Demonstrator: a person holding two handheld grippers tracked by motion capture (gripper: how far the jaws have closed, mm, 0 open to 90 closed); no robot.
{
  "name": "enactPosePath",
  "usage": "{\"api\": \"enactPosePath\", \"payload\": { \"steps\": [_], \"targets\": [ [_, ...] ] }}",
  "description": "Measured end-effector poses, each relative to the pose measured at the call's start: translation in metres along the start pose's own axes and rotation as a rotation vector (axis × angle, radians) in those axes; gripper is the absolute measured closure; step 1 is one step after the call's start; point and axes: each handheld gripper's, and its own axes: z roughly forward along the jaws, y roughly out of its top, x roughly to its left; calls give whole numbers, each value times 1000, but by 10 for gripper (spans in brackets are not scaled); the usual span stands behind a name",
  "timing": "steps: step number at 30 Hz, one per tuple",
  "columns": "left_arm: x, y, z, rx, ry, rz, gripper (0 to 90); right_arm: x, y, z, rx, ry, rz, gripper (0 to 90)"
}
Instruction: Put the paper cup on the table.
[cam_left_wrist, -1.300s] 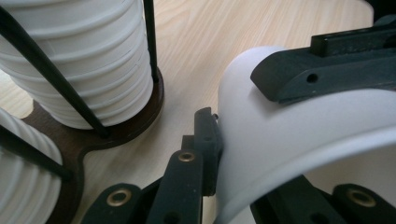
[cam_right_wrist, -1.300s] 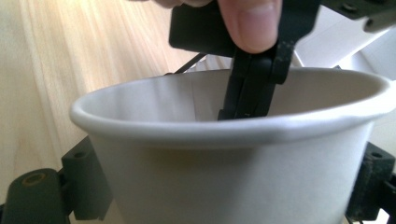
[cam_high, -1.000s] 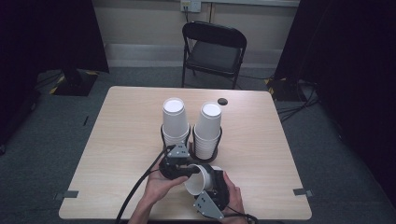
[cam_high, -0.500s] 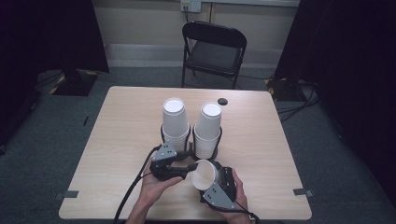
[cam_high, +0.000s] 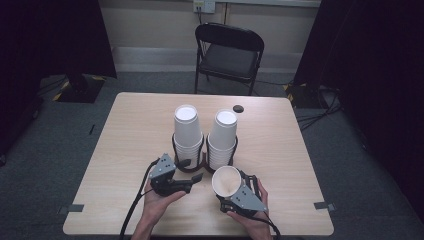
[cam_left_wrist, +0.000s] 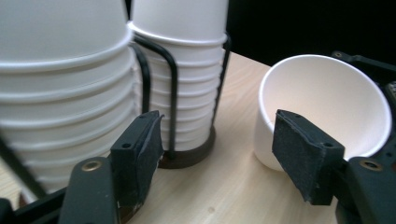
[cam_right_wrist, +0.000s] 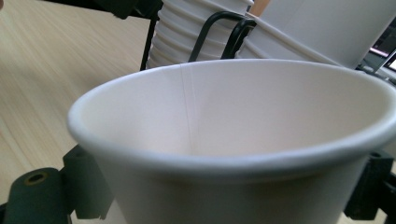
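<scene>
High view has the right tool (cam_high: 231, 186) clamped on a plain, unmarked paper cup (cam_high: 226, 181), tilted, mouth facing up toward the camera, just before the two stacks. Left tool (cam_high: 196, 170) has just been opening, nothing between its jaws.

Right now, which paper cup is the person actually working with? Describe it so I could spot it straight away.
Start at the wooden table and find the two stacks of white cups in black wire holders at its middle. Just in front of the right stack, near the table's front edge, a single white cup sits between the jaws of the right hand-held gripper. It alone is loose, tilted, with its open mouth showing.
</scene>
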Motion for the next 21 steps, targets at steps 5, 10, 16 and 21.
{"api": "enactPosePath", "payload": {
  "steps": [5, 10, 16, 21],
  "targets": [
    [2, -10, -2, 21, 34, -10, 307, -4, -1, -3, -1, 15, 62, 116],
    [8, -24, -6, 14, 64, -12, 295, -11, -4, -6, -4, 35, 147, 115],
    [13, -40, -12, 15, 105, -39, 237, -18, -7, -7, -24, 38, 231, 116],
    [17, -50, -15, 7, 152, -54, 215, -26, -8, -7, -28, 29, 285, 115]
  ]
}}
